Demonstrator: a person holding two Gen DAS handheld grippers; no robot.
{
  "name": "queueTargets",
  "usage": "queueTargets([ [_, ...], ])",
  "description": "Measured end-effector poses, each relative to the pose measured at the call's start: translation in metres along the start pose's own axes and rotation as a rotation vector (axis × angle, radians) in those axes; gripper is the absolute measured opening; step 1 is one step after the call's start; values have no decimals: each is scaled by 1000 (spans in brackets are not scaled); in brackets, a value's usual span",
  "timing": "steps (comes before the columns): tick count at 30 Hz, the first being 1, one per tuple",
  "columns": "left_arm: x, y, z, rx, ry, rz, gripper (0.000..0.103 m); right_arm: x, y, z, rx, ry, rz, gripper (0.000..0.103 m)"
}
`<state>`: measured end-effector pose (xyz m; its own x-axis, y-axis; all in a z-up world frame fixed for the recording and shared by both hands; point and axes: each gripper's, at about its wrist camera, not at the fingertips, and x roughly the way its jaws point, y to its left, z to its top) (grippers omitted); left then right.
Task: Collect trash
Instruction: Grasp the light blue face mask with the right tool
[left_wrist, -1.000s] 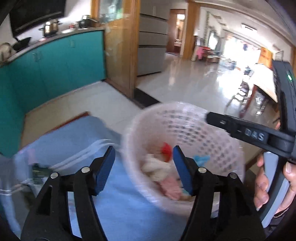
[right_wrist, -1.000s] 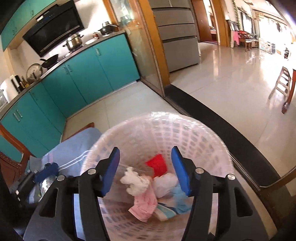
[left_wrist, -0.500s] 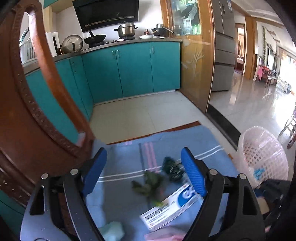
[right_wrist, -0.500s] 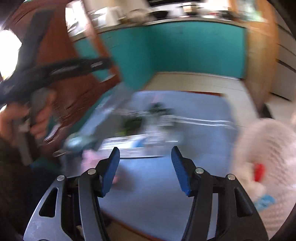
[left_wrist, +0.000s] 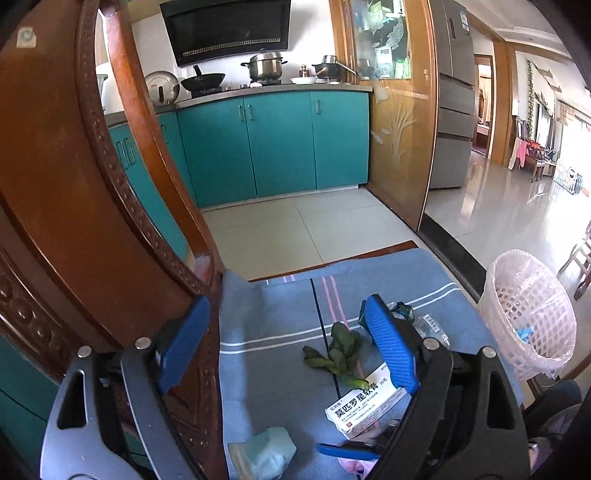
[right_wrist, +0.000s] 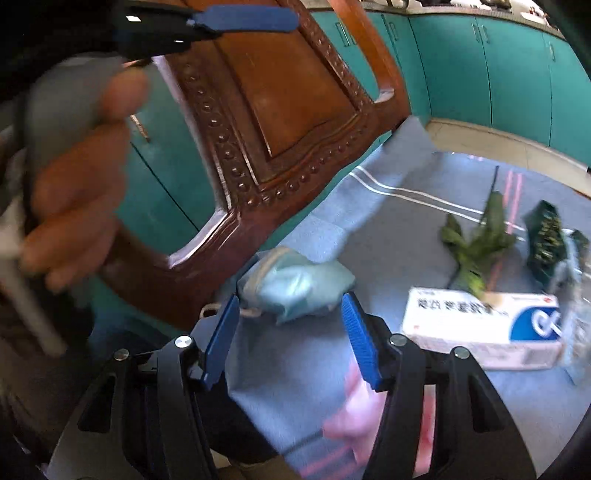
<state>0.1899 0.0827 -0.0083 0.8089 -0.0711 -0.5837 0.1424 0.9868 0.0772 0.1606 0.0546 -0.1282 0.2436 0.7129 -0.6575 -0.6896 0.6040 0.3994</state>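
Trash lies on a blue striped cloth (left_wrist: 280, 325): a green leaf (left_wrist: 340, 354), a white medicine box (left_wrist: 365, 406), a crumpled pale-green mask (left_wrist: 262, 454) and a dark green wrapper (left_wrist: 402, 310). My left gripper (left_wrist: 291, 350) is open and empty above the cloth. My right gripper (right_wrist: 291, 343) is open, just short of the pale-green mask (right_wrist: 295, 284), with a pink scrap (right_wrist: 354, 417) under it. The medicine box (right_wrist: 480, 328), leaf (right_wrist: 480, 240) and wrapper (right_wrist: 546, 236) lie to its right. The pink lined trash basket (left_wrist: 528, 314) stands at the cloth's right end.
A carved wooden chair back (left_wrist: 74, 206) rises close on the left of the cloth, also in the right wrist view (right_wrist: 280, 110). Teal kitchen cabinets (left_wrist: 273, 144) stand beyond a tiled floor. The person's hand holds the left gripper's handle (right_wrist: 74, 147).
Both grippers have swung away from the basket to the cloth. The right gripper has come down close to the pale-green mask. Both stay open and empty.
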Motion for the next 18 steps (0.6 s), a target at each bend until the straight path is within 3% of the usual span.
queueTargets([
  [7, 6, -3, -6, 17, 34, -7, 87, 34, -1, 7, 19, 31, -6, 57],
  [9, 5, -3, -7, 14, 28, 9, 87, 34, 2, 3, 5, 26, 14, 32],
  [10, 4, -1, -7, 8, 26, 15, 87, 35, 2, 2, 0, 38, 16, 13],
  [11, 4, 2, -6, -1, 25, 19, 87, 35, 1, 2, 6, 41, 19, 8],
  [13, 5, 7, -6, -29, 26, 24, 87, 31, -4, 0, 28, 33, 35, 1],
  [18, 6, 15, -4, -75, 26, 28, 86, 14, -16, 0, 74, -11, 25, 1],
])
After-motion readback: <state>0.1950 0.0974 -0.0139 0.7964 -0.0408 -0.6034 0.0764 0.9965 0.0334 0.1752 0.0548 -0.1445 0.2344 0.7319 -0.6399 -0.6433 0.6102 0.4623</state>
